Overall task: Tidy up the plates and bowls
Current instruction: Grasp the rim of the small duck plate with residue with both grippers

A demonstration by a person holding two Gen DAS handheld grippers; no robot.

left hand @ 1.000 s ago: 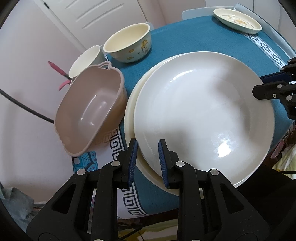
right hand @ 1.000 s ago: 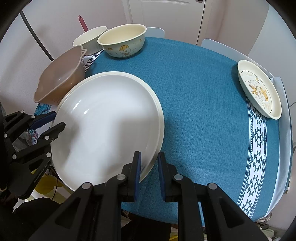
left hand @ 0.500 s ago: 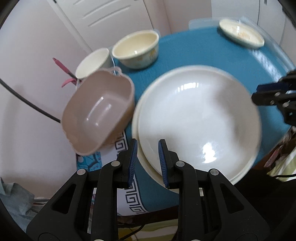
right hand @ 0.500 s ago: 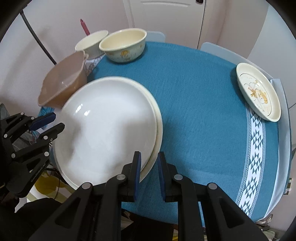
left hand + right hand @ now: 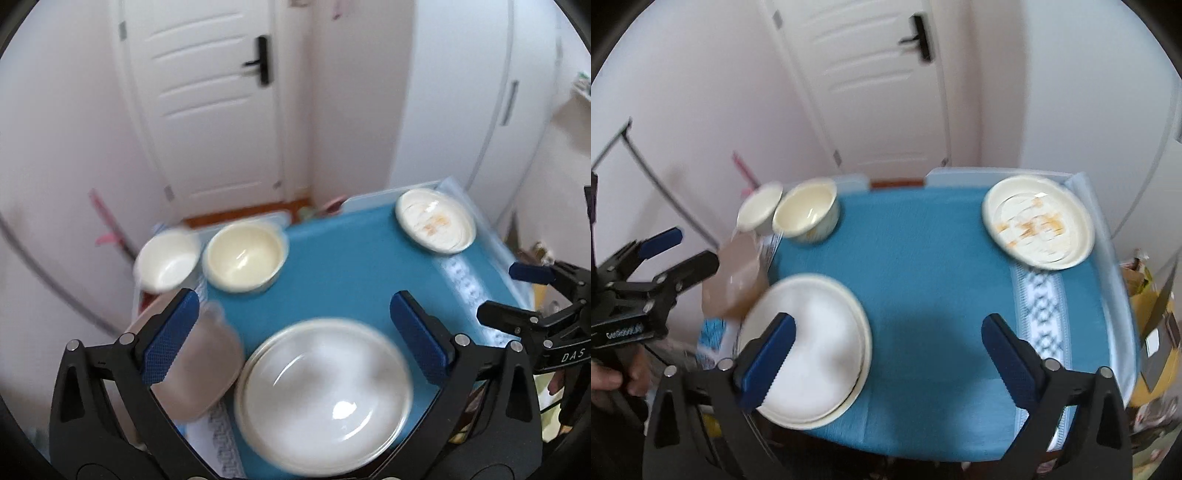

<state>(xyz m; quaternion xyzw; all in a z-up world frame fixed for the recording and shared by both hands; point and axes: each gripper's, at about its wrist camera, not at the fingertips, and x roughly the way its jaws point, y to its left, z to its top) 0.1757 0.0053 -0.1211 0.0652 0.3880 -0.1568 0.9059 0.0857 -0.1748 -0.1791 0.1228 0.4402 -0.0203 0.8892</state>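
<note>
Two stacked white plates (image 5: 325,398) (image 5: 809,350) lie at the near left of the blue tablecloth (image 5: 351,269) (image 5: 923,277). A brown handled bowl (image 5: 195,373) (image 5: 735,277) sits to their left. A cream bowl (image 5: 243,256) (image 5: 807,210) and a white bowl (image 5: 166,260) (image 5: 759,208) stand at the far left. A small patterned plate (image 5: 436,221) (image 5: 1038,221) lies at the far right. My left gripper (image 5: 295,339) is open and empty above the stack. My right gripper (image 5: 886,354) is open and empty above the table's near edge.
A white door (image 5: 214,110) (image 5: 875,81) and walls stand behind the table. A pink-handled tool (image 5: 107,225) leans on the left wall. The table's edges drop off on all sides. Both views are blurred by motion.
Both grippers have opened wide and pulled up and back from the plate stack, which now rests on the table. The views have tilted up to show the door.
</note>
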